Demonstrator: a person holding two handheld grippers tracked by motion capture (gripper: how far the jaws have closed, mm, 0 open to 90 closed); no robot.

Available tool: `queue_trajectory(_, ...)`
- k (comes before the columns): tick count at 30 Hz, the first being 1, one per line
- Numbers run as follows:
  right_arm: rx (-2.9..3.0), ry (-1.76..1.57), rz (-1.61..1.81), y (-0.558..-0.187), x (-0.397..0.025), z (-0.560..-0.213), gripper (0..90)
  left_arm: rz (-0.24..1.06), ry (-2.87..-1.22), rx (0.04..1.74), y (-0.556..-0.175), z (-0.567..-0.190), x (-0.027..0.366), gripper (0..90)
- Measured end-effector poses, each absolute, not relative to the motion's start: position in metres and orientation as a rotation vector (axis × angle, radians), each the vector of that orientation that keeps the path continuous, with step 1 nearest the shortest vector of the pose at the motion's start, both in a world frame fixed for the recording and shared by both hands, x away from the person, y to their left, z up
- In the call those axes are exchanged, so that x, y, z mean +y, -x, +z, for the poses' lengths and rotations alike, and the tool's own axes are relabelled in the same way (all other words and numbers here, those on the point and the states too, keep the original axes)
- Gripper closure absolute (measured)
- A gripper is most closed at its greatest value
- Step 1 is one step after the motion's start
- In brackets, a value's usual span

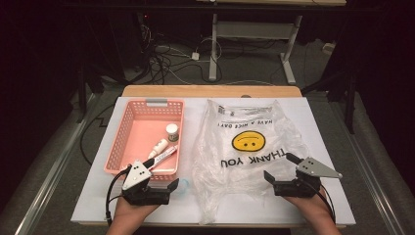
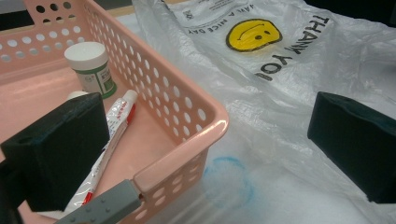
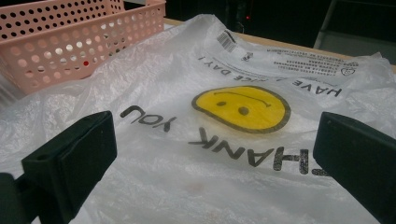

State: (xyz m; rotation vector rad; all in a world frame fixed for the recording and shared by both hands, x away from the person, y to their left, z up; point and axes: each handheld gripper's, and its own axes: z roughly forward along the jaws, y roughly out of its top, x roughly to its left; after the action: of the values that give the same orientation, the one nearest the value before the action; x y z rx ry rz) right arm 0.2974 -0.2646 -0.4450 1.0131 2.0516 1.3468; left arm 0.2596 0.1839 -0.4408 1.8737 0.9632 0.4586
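Observation:
A pink perforated basket (image 1: 128, 131) stands on the left of the table. It holds a white-capped jar (image 1: 172, 131), a small white bottle (image 1: 159, 146) and a red-and-white tube (image 1: 165, 155). To its right lies a flat clear plastic bag (image 1: 249, 156) with a yellow smiley and "THANK YOU". My left gripper (image 1: 161, 174) is open, one jaw over the basket's near corner (image 2: 205, 121), the other over the bag's edge (image 2: 280, 116). My right gripper (image 1: 281, 167) is open just above the bag's near right part (image 3: 233, 140), holding nothing.
A white sheet (image 1: 323, 142) covers the table; a wooden edge (image 1: 210, 91) shows at the far side. A faint blue ring (image 2: 229, 179) shows through the plastic beside the basket corner. Grey clips (image 1: 155, 102) sit on the basket rim. Cables lie on the floor beyond.

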Motion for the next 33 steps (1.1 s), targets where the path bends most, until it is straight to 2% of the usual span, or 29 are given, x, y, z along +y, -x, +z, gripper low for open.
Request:
queue_trajectory(17,2.035,-1.065,1.320,-0.298,-0.280,-0.440,0.9,0.444,-1.887,0.961,-0.266,-0.442,0.184,0.0)
queue_trajectory(28,1.931,-1.214,1.209,-0.300,-0.340,-0.428,15.3,0.416,-1.911,0.927,-0.268,-0.443,0.185,0.0)
queue_trajectory(33,1.907,-1.299,1.177,-0.304,-0.359,-0.433,17.4,0.421,-1.906,0.937,-0.268,-0.442,0.185,0.0)
